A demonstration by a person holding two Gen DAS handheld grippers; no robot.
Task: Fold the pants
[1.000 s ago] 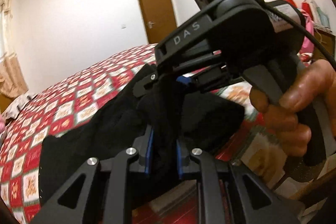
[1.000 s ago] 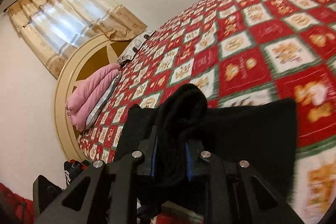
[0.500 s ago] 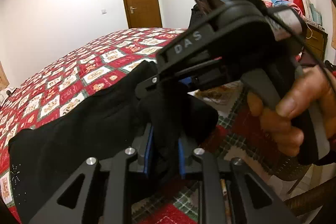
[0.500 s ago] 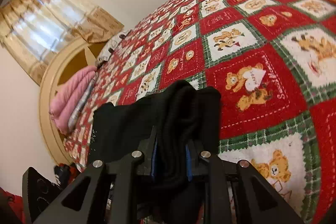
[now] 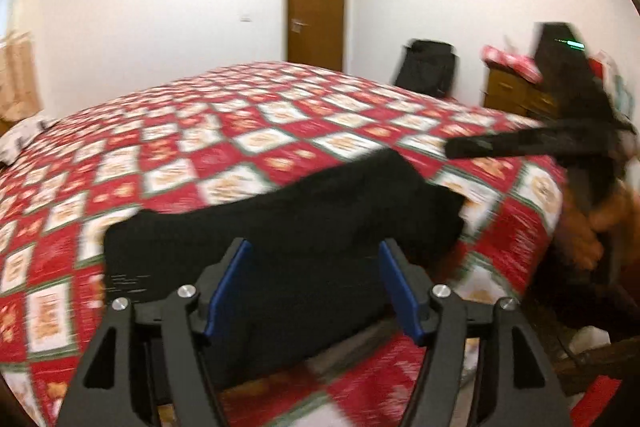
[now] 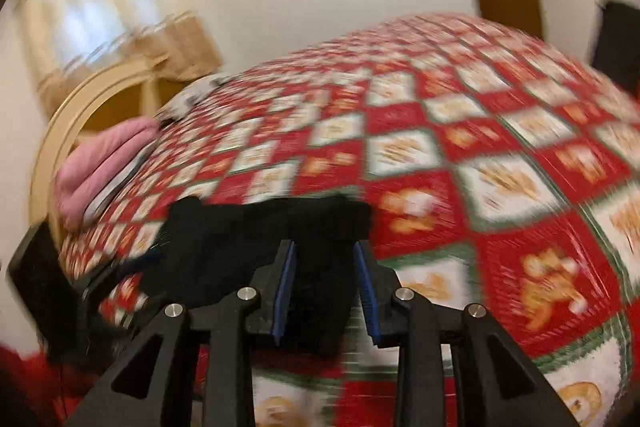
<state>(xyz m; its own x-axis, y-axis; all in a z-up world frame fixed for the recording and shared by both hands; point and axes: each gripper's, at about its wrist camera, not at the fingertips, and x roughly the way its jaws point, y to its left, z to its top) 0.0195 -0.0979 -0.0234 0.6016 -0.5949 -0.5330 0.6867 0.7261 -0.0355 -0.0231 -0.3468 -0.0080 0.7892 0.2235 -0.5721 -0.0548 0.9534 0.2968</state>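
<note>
A: While both views are motion-blurred, what's the state of the left gripper (image 5: 314, 283)?

B: Jaws spread wide, blue pads apart, nothing clamped. The black pants (image 5: 288, 223) lie folded on the red-and-white quilt (image 5: 248, 139) near the bed's front edge, just ahead of the fingertips. Lower hem hidden behind the fingers; contact w/ the cloth can't be confirmed.

A: And the right gripper (image 6: 325, 287)?

B: Also parted, narrower gap, holding nothing. Pants (image 6: 256, 239) sit directly ahead, partly between the pads in view; touching or not, can't tell. In the left-wrist view the right gripper (image 5: 532, 143) is a dark smear at frame edge, hand (image 5: 580, 231) cut off.

A: Background?

B: Door (image 5: 316, 5), pink bedding (image 6: 102, 171) — details too blurred.
</note>
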